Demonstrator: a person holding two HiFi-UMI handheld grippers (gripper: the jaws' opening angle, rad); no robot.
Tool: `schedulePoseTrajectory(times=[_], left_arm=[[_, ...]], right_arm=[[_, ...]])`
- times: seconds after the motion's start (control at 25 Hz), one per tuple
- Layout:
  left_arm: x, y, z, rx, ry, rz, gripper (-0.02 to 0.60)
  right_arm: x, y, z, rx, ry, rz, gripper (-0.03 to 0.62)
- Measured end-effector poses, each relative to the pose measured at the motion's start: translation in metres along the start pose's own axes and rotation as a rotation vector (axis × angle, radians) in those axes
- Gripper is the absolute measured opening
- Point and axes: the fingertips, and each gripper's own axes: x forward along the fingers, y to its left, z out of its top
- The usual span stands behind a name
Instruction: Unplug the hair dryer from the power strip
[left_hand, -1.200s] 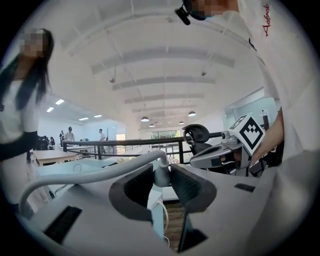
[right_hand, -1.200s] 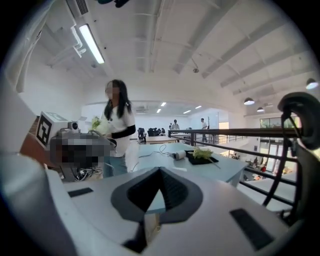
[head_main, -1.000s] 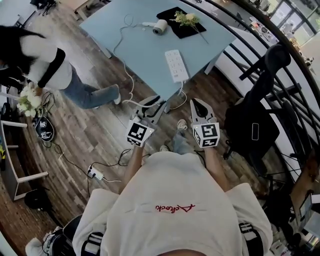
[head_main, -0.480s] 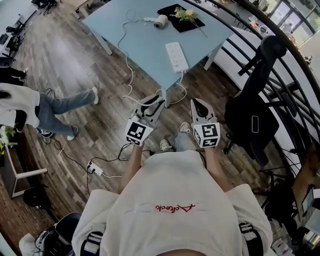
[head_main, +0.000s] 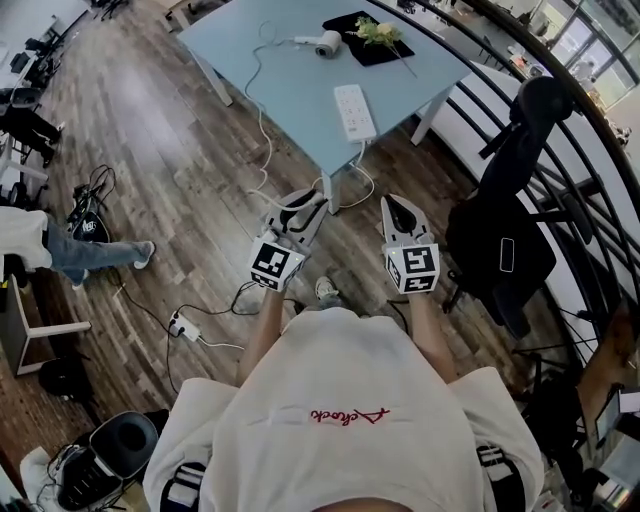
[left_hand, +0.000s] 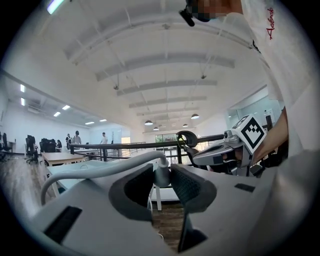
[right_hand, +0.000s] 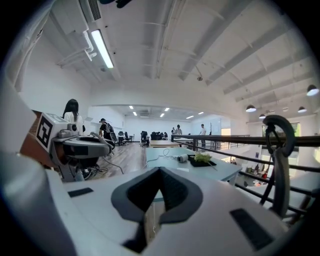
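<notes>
The white hair dryer (head_main: 327, 43) lies at the far end of the light-blue table (head_main: 290, 90), next to a black mat with flowers (head_main: 372, 35). Its white cord (head_main: 262, 130) runs off the table's near edge to my left gripper (head_main: 316, 202). In the left gripper view, that gripper (left_hand: 162, 174) is shut on the cord's plug (left_hand: 161, 176). The white power strip (head_main: 355, 111) lies on the table near its corner, apart from the plug. My right gripper (head_main: 396, 208) hangs beside the left one, shut and holding nothing (right_hand: 160, 172).
A black chair (head_main: 505, 240) and a dark railing (head_main: 590, 200) stand to my right. On the wood floor to the left lie cables and a small floor socket (head_main: 180, 325). A person's legs (head_main: 70, 255) show at the far left.
The table and power strip have slid farther from me in the head view, with both grippers unchanged in front of me. The person at left has moved away toward the left edge.
</notes>
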Motion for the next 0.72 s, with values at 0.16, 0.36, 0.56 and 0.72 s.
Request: schedulePoseTrajectory(times=[0.16, 0.36, 0.56, 0.72], left_arm=[[-0.004, -0.014, 0.003, -0.003, 0.005, 0.021, 0.112], [-0.007, -0.033, 0.005, -0.002, 0.009, 0.041, 0.112], [-0.015, -0.047, 0.006, 0.002, 0.006, 0.056, 0.112], [-0.023, -0.054, 0.006, 0.002, 0.003, 0.06, 0.112]], right_arm=[[-0.017, -0.005, -0.001, -0.004, -0.005, 0.013, 0.017], [-0.041, -0.009, -0.007, -0.004, -0.003, 0.026, 0.017], [-0.059, -0.006, -0.013, -0.002, -0.004, 0.032, 0.017], [-0.069, 0.0, -0.015, -0.003, -0.005, 0.032, 0.017]])
